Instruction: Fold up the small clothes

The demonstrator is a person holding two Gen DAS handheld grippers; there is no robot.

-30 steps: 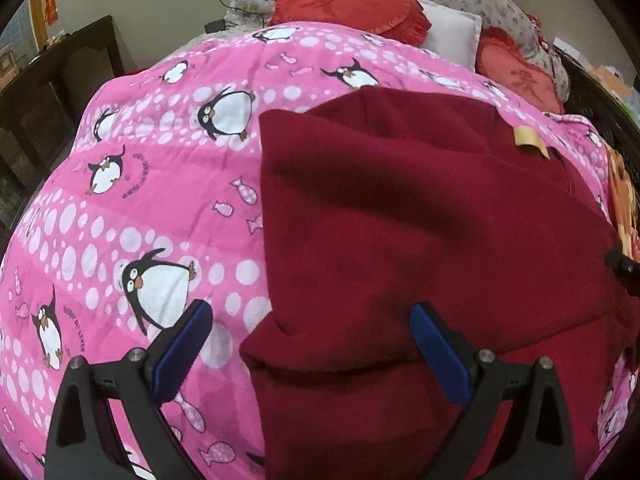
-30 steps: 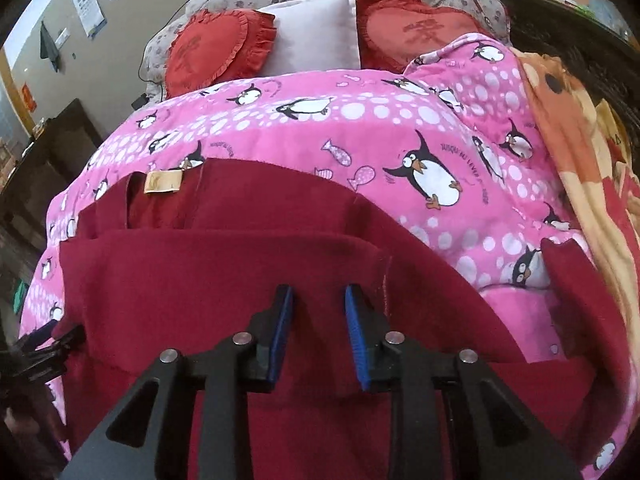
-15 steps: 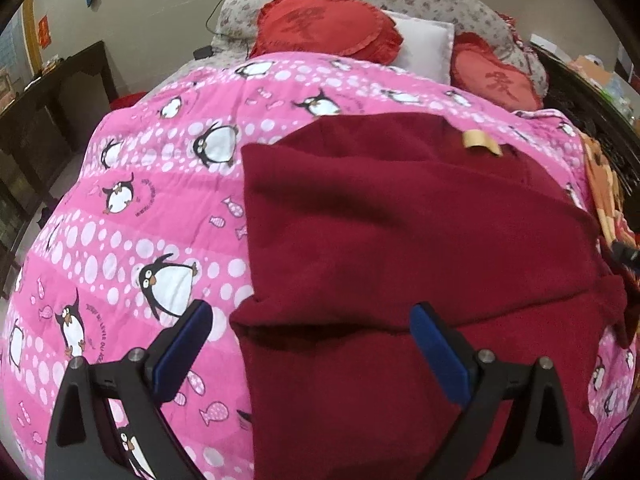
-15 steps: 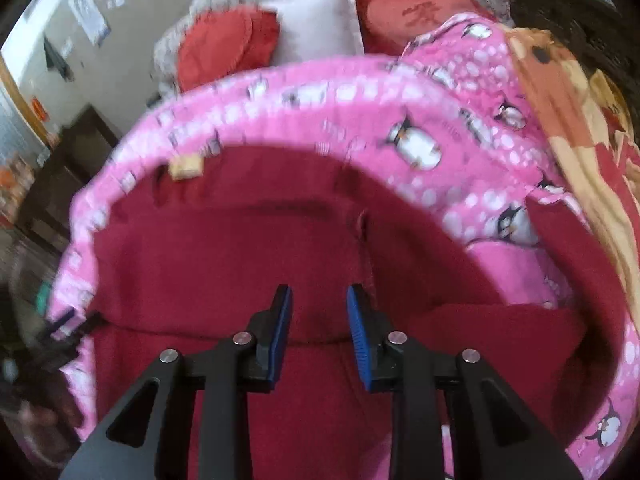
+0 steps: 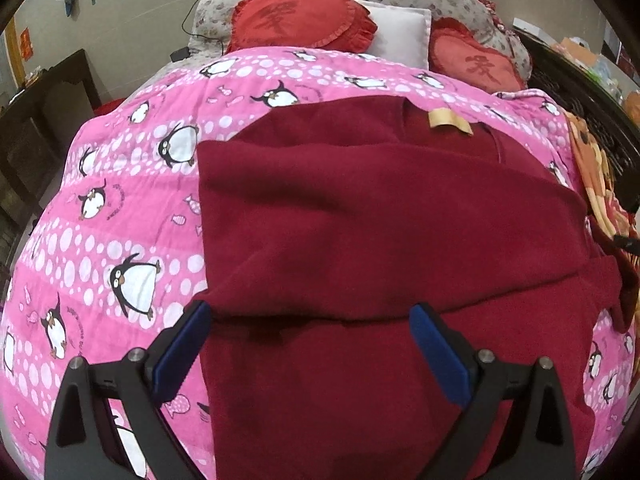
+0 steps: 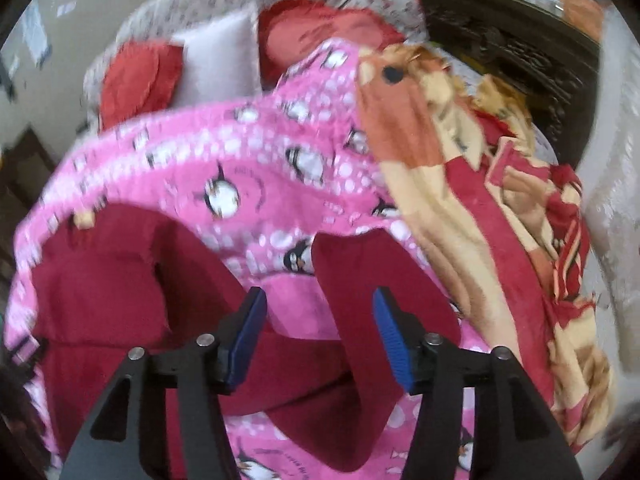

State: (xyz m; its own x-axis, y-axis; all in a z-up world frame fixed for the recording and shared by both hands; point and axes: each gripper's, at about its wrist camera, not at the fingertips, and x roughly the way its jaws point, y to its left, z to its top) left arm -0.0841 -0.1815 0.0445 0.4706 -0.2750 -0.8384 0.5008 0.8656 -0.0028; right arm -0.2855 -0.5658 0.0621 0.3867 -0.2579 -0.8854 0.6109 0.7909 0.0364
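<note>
Right wrist view is smeared with motion, and here's the news: the right tongs (image 6: 320,336), pinched narrow on the garment's folded-over layer a second ago, now stand parted with nothing between the pads. They've let go and swung toward the sleeve (image 6: 372,304) lying straight ahead of them, with pink quilt (image 6: 280,184) showing just left of it. That looks like one fold set down and the sleeve next in line.

Left wrist view: the left tongs (image 5: 308,344) hang spread wide and empty, as before, over the dark red garment (image 5: 380,216). Its folded edge runs right between the pads, and the flap beyond now lies flatter and squarer.

Further out from the left tongs, the tan label (image 5: 448,122) marks the garment's far end. Left of the tongs there's plenty of bare quilt to work over. To the right it's tighter: an orange blanket (image 6: 480,208) is bunched just beyond the sleeve. Red cushions (image 5: 300,20) sit well beyond.
</note>
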